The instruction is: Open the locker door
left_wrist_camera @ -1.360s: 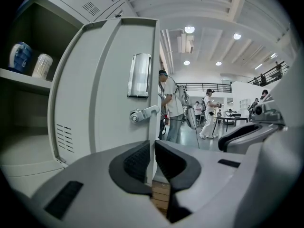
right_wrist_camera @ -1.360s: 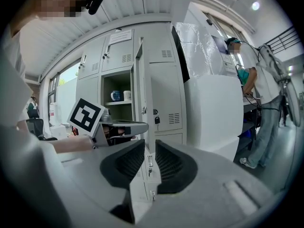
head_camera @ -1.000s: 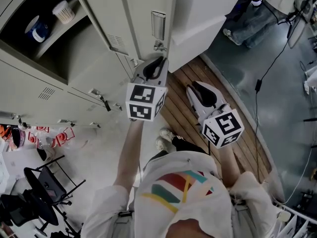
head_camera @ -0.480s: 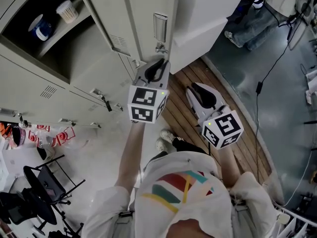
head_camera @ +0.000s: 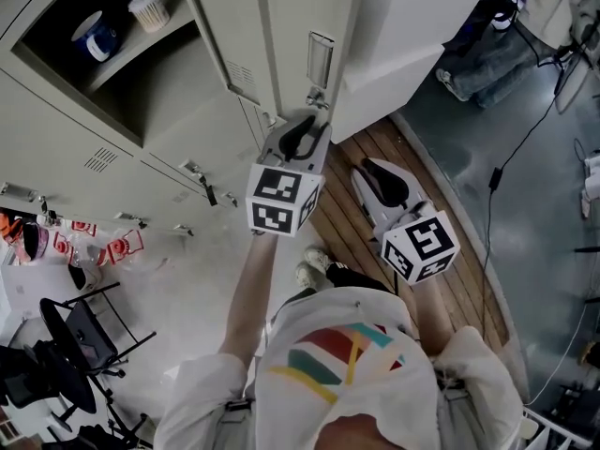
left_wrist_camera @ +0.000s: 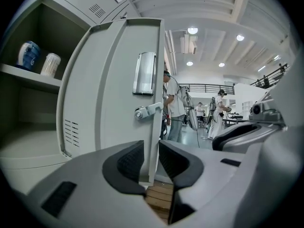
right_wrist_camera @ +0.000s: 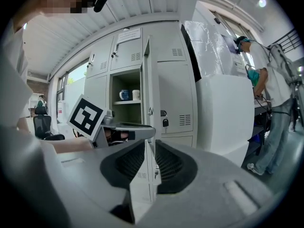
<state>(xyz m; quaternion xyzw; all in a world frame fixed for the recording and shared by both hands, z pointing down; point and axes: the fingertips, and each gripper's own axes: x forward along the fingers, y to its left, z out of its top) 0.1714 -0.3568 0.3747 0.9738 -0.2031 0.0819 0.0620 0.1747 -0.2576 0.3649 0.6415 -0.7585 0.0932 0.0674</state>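
We are releasing the already-open locker door (left_wrist_camera: pixel 111 94): the jaws of our left hand-held gripper (left_wrist_camera: pixel 151 161) have just been opening around its edge, while the right hand-held gripper (right_wrist_camera: pixel 150 161) is idling empty, slightly parted.

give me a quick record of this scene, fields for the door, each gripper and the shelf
locker door: swung open
left gripper: jaws just been opening, door's edge between them, unclamped
right gripper: jaws slightly apart, empty, off the door
shelf: blue mug and white cup, side by side
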